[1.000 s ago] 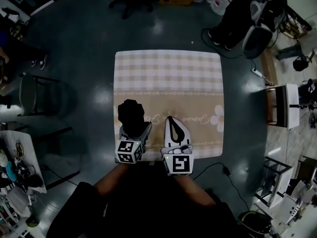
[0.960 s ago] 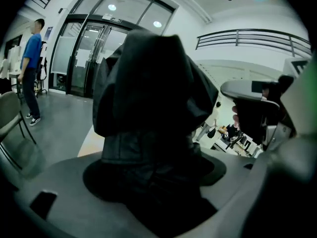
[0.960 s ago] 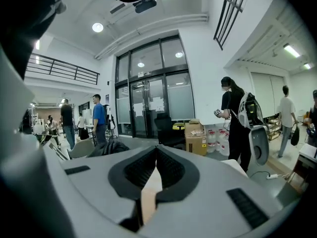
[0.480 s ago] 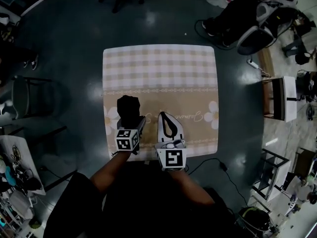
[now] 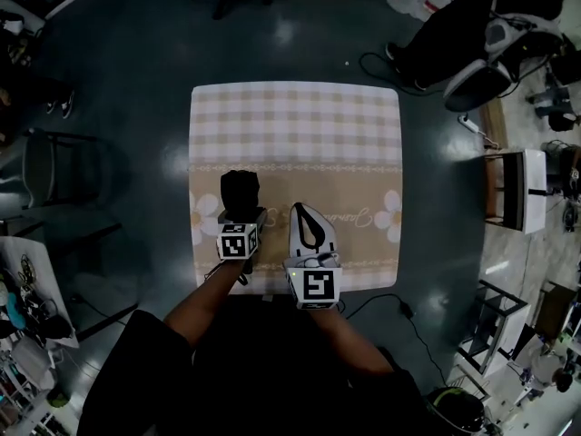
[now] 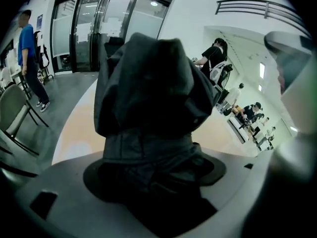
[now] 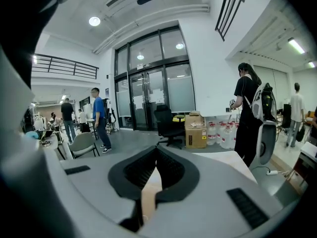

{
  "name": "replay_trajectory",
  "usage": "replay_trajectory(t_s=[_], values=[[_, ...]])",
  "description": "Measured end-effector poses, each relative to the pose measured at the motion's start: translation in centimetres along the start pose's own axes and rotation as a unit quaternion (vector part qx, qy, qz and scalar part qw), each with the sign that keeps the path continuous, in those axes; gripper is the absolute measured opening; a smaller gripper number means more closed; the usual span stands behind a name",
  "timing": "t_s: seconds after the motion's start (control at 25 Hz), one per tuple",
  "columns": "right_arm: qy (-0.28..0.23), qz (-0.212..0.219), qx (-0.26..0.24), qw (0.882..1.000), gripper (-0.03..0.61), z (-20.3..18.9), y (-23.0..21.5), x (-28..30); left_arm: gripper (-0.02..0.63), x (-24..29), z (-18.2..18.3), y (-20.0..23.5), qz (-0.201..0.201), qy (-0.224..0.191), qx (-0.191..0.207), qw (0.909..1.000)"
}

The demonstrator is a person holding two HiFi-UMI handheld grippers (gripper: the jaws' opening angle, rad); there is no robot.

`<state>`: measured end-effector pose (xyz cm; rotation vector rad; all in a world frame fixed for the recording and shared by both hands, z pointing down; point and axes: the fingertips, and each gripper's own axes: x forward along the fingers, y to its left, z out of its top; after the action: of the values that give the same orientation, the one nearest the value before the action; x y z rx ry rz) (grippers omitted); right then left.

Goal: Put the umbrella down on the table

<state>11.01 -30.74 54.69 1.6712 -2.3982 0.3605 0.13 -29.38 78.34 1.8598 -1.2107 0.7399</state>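
The umbrella (image 5: 240, 192) – black, folded up short in its fabric sleeve – sits in the left gripper (image 5: 241, 218), its near end clamped between the jaws and the rest of it sticking out past their tips. In the head view it hangs over the near left part of the table (image 5: 363, 125), above the plain beige band of the cloth, close to a printed flower (image 5: 201, 213). Whether it touches the cloth cannot be told from above.

Its long axis runs in line with the gripper, away from the person and towards the table's far edge. In the left gripper view the bundle fills the middle of the frame, broad crumpled end foremost.

The left jaws are held apart only by the umbrella's thickness, pressing on dark fabric on both sides. The right gripper (image 5: 307, 211) hovers just beside it to the right, over the same beige band – its jaws drawn together so the tips meet, with nothing between them but a sliver of tablecloth showing behind. The two grippers lie roughly parallel and do not touch.
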Motion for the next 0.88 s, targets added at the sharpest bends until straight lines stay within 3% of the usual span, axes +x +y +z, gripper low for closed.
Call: replay_trajectory(t_s=[0.12, 0.4, 0.88], values=[[0.018, 0.008, 0.007, 1.0, 0.017, -1.1, 0.3, -0.3, 0.376, 1.2, -1.0, 0.1, 0.006, 0.029, 0.002, 0.9996], [0.022, 0.014, 0.025, 0.999, 0.015, -0.8, 0.6, -0.6, 0.376, 2.9, -1.5, 0.6, 0.016, 0.053, -0.009, 0.9984], [0.029, 0.01, 0.019, 0.999, 0.015, -0.8, -0.3, -0.5, 0.377, 4.0, -2.0, 0.8, 0.032, 0.066, 0.006, 0.9973]])
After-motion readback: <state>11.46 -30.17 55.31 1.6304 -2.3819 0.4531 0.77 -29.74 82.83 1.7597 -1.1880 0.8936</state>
